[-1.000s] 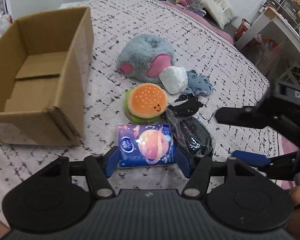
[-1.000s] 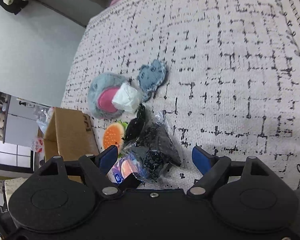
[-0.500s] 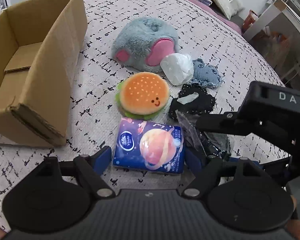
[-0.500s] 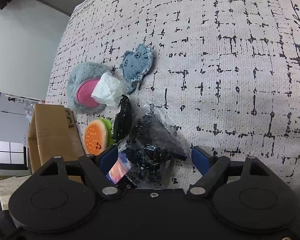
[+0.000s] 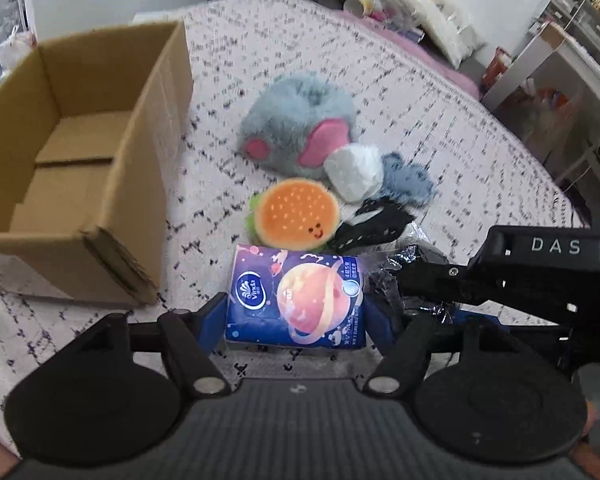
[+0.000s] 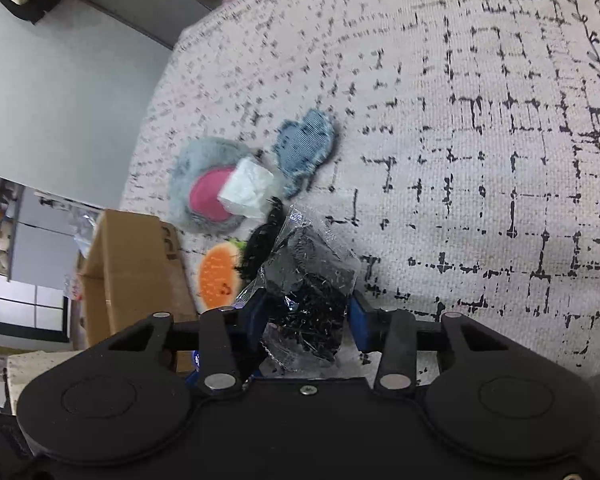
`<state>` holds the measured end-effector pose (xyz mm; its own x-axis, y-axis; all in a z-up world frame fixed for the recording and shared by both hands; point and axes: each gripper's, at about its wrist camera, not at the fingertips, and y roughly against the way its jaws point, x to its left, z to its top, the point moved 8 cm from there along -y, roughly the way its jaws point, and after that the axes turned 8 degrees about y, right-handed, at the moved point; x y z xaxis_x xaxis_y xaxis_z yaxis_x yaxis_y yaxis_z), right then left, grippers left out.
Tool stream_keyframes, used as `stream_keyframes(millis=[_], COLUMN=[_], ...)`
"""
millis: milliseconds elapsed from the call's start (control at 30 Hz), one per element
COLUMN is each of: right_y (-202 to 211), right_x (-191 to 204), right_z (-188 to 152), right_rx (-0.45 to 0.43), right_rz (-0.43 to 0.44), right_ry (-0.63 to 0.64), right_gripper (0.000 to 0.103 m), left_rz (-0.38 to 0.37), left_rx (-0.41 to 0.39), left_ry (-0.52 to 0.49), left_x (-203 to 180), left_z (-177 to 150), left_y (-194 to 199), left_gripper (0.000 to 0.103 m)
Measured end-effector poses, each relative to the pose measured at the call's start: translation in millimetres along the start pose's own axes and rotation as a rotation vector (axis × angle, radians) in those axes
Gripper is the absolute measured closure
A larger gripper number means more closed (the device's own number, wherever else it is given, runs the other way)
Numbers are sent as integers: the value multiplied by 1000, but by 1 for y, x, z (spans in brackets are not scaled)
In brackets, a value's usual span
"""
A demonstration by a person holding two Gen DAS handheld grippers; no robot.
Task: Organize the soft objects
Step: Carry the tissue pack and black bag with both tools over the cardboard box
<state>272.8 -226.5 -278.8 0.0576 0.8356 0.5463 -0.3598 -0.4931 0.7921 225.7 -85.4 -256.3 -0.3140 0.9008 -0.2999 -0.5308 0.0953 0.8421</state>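
The tissue pack (image 5: 296, 298), dark blue with a ringed planet printed on it, sits between the two blue pads of the left claw (image 5: 296, 312) in the left wrist view. The claw is closed to the width of the pack, a pad pressed on each short side, so the pack's long axis runs straight across from pad to pad and its printed face looks up at the camera. Just beyond the pack lies the burger plush (image 5: 296, 216), touching its far edge, and further ahead the grey-and-pink plush (image 5: 300, 124), a crumpled white tissue (image 5: 354, 172) and a blue denim patch (image 5: 408, 178). A black fabric piece (image 5: 372, 226) lies ahead and to the right. The open cardboard box (image 5: 80, 152) stands ahead to the left on the patterned bedspread (image 5: 420, 92). The right claw (image 5: 432, 304) crosses in from the right, and its arm hides most of the plastic bag (image 5: 396, 276) there. This view is blurred.

In the right wrist view the right claw (image 6: 306, 316) is closed narrowly on the clear plastic bag (image 6: 308, 296) of black material, pads squeezing both sides. The bag's long axis points away from the claw, and its near end is hidden behind the claw body. Ahead to the left, the burger plush (image 6: 216, 276) is half covered by the black fabric piece (image 6: 260, 244); the tissue pack shows only as a blue sliver, too small to make out.
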Motion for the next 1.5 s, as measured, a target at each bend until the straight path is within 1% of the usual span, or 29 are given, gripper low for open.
stream_keyframes(millis=[200, 300, 500, 567, 700, 867, 1033, 1333, 1500], right_y=[21, 36, 66, 73, 88, 104, 112, 118, 118], right_x=[7, 9, 11, 17, 30, 49, 70, 95, 114], right_z=[-1, -3, -5, -10, -17, -25, -28, -37, -41], right_rx=[-74, -135, -208, -212, -234, -269, -299, -331, -357], right_rz=[13, 33, -10, 2, -38, -31, -34, -33, -29], right_ry=[32, 51, 75, 85, 133, 163, 193, 211, 240], right_gripper=[62, 62, 62, 62, 62, 62, 62, 62, 62], left_rz=[-16, -32, -48, -51, -62, -77, -98, -114, -127], left_rx=[-47, -69, -102, -117, -154, -191, -202, -253, -258], left_ry=[-7, -13, -10, -11, -15, -19, -1, 5, 23], left_x=[-4, -7, -8, -6, -2, 5, 12, 29, 44], left_z=[5, 7, 11, 13, 19, 23, 26, 39, 43], left_y=[27, 40, 61, 69, 89, 111, 125, 151, 159], left_gripper=[33, 33, 33, 33, 33, 33, 33, 33, 33])
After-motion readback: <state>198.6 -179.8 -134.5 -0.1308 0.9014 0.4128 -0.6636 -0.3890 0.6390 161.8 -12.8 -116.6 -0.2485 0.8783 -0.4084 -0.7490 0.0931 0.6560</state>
